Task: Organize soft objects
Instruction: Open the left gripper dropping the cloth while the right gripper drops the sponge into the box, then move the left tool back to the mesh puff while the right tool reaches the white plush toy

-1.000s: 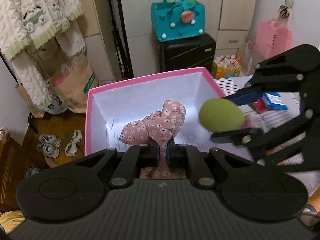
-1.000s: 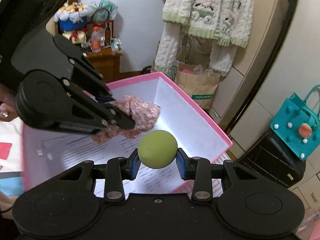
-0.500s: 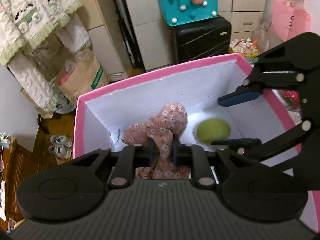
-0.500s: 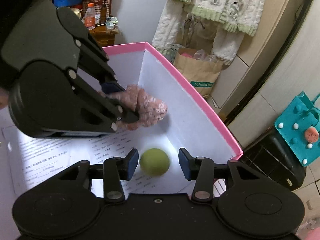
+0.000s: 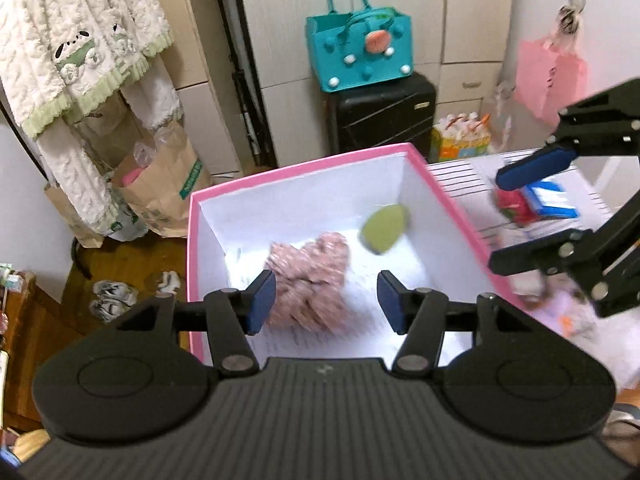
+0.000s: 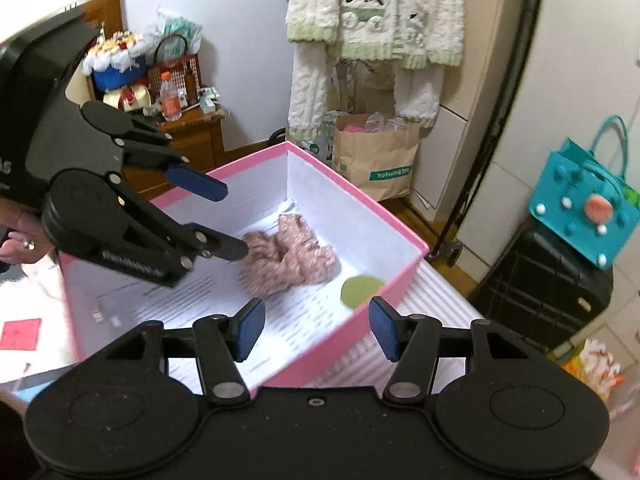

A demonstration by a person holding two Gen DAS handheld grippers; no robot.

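A pink floral cloth lies crumpled on the floor of the pink box, which has white inner walls. A green soft ball lies in the box's far right corner. My left gripper is open and empty above the box's near side, just over the cloth. My right gripper is open and empty above the box's near rim; the cloth and the ball lie beyond it. Each gripper shows in the other's view, open: the right one, the left one.
Printed papers, a blue card and a red item lie on the table right of the box. A black suitcase with a teal bag stands behind. A paper bag and hanging white clothes are at left.
The right gripper opened and dropped the green ball into the box, then drew back. The left gripper opened and let the floral cloth fall onto the box floor.
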